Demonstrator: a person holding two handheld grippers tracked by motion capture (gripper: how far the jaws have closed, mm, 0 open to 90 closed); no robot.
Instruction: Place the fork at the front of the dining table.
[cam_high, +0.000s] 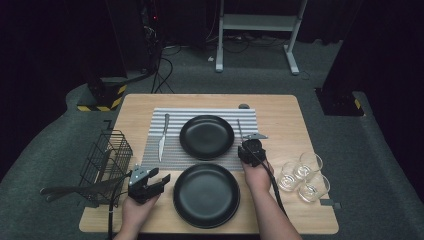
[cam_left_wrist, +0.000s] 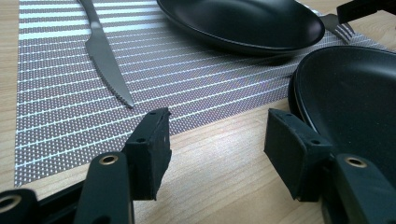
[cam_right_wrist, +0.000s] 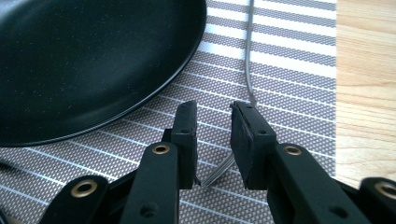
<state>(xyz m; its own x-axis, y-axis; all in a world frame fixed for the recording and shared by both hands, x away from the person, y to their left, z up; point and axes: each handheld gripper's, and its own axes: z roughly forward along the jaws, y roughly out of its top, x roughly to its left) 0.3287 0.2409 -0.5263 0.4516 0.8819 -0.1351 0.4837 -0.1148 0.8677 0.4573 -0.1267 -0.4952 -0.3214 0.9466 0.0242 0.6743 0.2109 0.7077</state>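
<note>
The fingers (cam_right_wrist: 254, 144) of the right gripper (cam_right_wrist: 212, 140) stand a little apart over the striped placemat (cam_right_wrist: 289, 60), and the fork (cam_right_wrist: 248, 60) lies between them: its tines show low in the gap, close to the left finger, while its thin handle runs away from the gripper up the mat, passing the tip of the right finger. Whether the pads actually press on the fork cannot be told; a slit of mat shows between the fingers on either side of the tines. In the high view the right gripper (cam_high: 251, 149) sits at the right edge of the placemat (cam_high: 172, 145), just beside the far black plate (cam_high: 206, 136), with the fork (cam_high: 239, 128) lying on the mat beyond it, parallel to the plate's right side. The left gripper (cam_high: 162, 180) hovers over bare tabletop (cam_high: 285, 115) to the left of the near black plate (cam_high: 206, 194), its fingers (cam_left_wrist: 150, 144) wide apart with nothing between them. From the left gripper view the near black plate (cam_left_wrist: 355, 93) lies just beside the right-hand finger, the knife (cam_left_wrist: 105, 56) rests on the placemat (cam_left_wrist: 196, 88) ahead, and the fork tines (cam_left_wrist: 340, 29) peek out past the far black plate (cam_left_wrist: 247, 21).
</note>
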